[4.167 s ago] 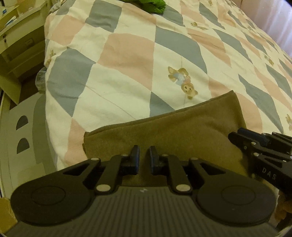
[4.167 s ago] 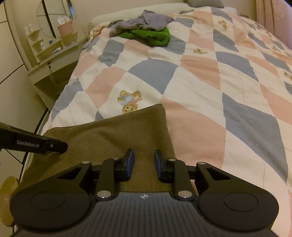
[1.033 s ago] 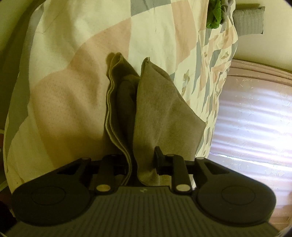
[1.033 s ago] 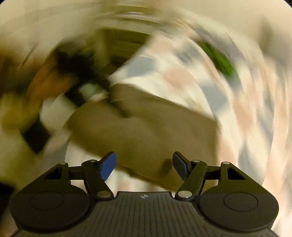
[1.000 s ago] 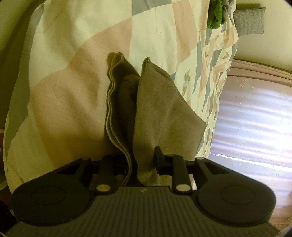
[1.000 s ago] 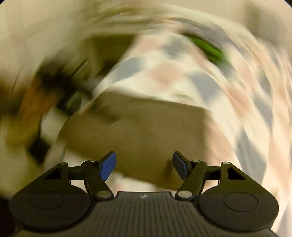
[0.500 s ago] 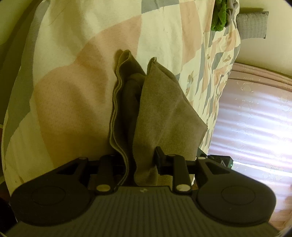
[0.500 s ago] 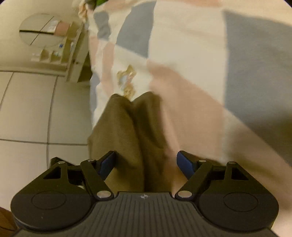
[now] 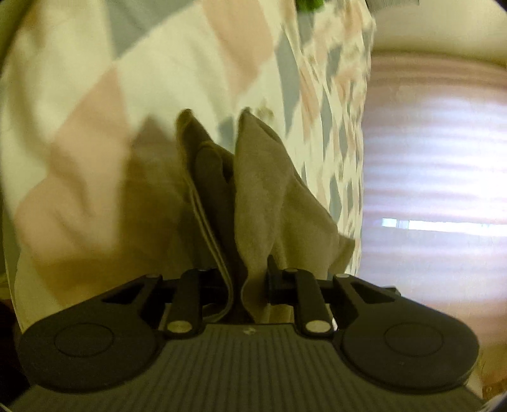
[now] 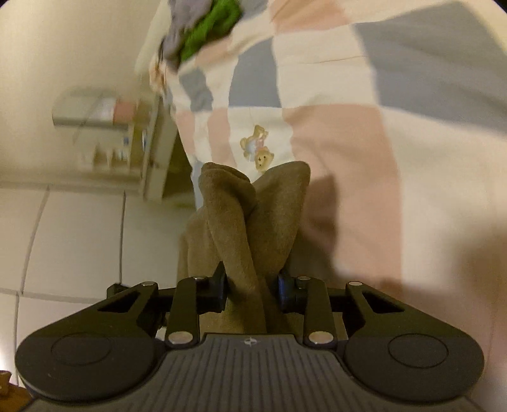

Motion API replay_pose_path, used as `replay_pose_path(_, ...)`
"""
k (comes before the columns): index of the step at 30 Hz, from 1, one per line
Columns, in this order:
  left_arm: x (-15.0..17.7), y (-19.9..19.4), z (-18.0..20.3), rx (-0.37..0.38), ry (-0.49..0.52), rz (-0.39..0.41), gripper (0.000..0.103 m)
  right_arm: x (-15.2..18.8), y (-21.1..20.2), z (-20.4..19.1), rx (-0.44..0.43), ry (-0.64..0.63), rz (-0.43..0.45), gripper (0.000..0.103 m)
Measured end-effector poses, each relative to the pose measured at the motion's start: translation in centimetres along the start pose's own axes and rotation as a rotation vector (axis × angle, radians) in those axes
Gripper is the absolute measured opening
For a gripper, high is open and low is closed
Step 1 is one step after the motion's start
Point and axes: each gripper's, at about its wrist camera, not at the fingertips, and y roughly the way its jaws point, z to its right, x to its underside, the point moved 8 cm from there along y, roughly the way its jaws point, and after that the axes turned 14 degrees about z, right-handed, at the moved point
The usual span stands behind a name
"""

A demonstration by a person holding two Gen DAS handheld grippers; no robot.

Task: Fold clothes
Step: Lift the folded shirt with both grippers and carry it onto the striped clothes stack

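I have both grippers clamped on the olive-brown garment (image 9: 269, 196), which hangs bunched in folds above the bed's patchwork quilt (image 9: 104, 95). The left gripper (image 9: 247, 282) has its fingers narrowed onto the gathered cloth; the right gripper (image 10: 252, 285) pinches another bunch of it the same way. A green garment (image 10: 212, 28) and a grey one (image 10: 182, 23) lie well apart at the bed's far end.

Black left claw (image 9: 247, 282), silver screws, ribbed grey base, round side discs
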Motion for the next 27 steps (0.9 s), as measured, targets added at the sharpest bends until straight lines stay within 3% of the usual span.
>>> replay_pose_path(3,0.1,2.7,-1.3,-0.05,0.044,-0.111,0.018,2.4,-1.2,2.7,0.043,0.1,0.059,0.033)
replay_pose_path(5,0.0,4.4,-3.2,-0.081,0.012,-0.175,0.02,3.3,-0.8,5.5,0.052,0.194,0.092,0.041)
replay_pose_path(7,-0.4,5.3,-4.0,-0.061,-0.045,-0.21,0.022,3.8,-0.5,6.4,-0.006,0.265,0.141,0.053)
replay_pose_path(9,-0.8,5.6,-4.2,-0.049,-0.061,-0.24,0.022,4.1,-0.1,6.5,-0.005,0.242,0.177,0.051)
replay_pose_path(13,-1.4,5.9,-2.4,-0.083,0.064,-0.3,0.016,4.9,1.2,6.3,0.005,0.303,0.237,0.033)
replay_pose_path(18,-1.1,7.3,4.8,-0.129,0.339,-0.436,0.016,7.8,-2.9,4.0,0.046,0.416,0.447,0.03)
replay_pose_path(20,0.9,8.6,8.9,-0.11,0.454,-0.533,0.016,10.2,-5.9,3.1,0.041,0.496,0.58,0.03)
replay_pose_path(23,6.9,11.0,15.2,-0.032,0.605,-0.696,0.015,15.2,-11.8,1.8,0.03,0.619,0.825,0.03)
replay_pose_path(27,19.2,14.6,23.8,0.125,0.781,-0.942,0.015,23.0,-21.6,0.1,0.057,0.733,1.18,0.03)
